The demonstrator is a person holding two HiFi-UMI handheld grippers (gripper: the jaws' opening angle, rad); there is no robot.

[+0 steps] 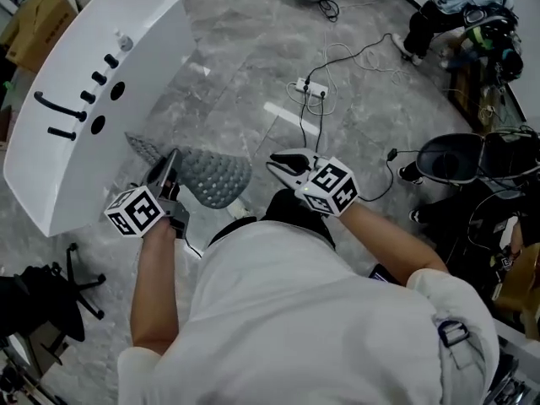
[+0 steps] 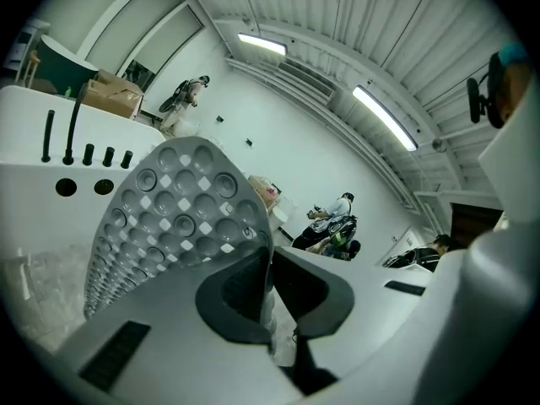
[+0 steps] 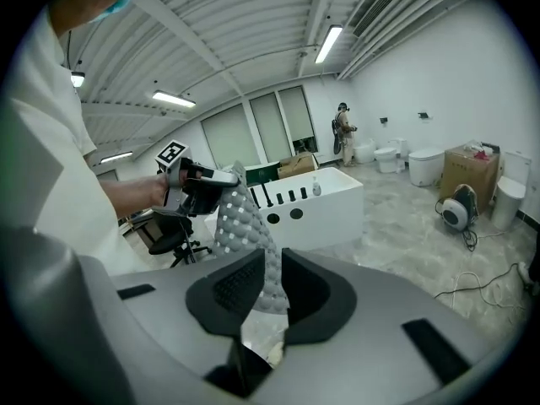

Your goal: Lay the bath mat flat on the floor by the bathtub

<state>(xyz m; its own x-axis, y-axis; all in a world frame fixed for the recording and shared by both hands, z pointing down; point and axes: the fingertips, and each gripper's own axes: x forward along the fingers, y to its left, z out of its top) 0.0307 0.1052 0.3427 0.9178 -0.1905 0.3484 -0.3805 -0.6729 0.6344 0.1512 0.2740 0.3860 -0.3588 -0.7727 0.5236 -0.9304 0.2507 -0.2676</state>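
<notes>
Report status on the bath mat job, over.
Left gripper and right gripper both shut on the bath mat. Mat held off the floor beside the bathtub, not yet laid. Power strip lies farther out.

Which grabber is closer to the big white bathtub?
Left. The left gripper holds the mat right beside the bathtub; the right gripper grips the mat's other end, farther out.
</notes>
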